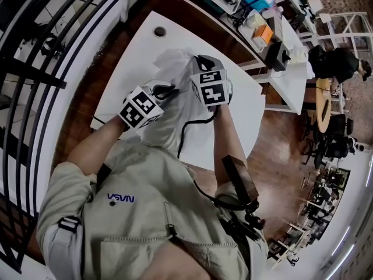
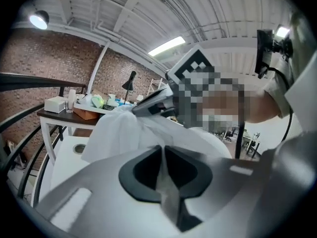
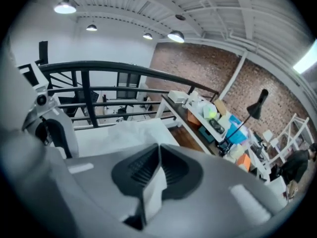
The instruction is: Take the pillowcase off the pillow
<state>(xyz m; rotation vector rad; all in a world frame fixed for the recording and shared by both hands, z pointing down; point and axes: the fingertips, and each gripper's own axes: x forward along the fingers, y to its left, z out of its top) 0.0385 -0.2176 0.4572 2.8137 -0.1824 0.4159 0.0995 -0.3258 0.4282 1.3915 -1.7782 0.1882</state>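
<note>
A white pillowcase (image 1: pixel 172 61) with the pillow inside is bunched up over the white table (image 1: pixel 236 124), between my two grippers. My left gripper (image 1: pixel 162 92) is shut on a fold of the white fabric; in the left gripper view the cloth (image 2: pixel 124 128) runs pinched between the dark pads (image 2: pixel 143 170). My right gripper (image 1: pixel 201 69) is also shut on the pillowcase, and a strip of cloth (image 3: pixel 154 192) hangs from its closed jaws. In the left gripper view the right gripper (image 2: pixel 153 102) bites the cloth's top. I cannot tell the pillow apart from the case.
The table has a round cable hole (image 1: pixel 159 31) at its far end. A dark metal railing (image 1: pixel 35 69) curves along the left. A cluttered desk (image 1: pixel 262 22) stands to the upper right, with a person in dark clothes (image 1: pixel 338 63) beyond it. A black cable (image 1: pixel 189 127) trails from the right gripper.
</note>
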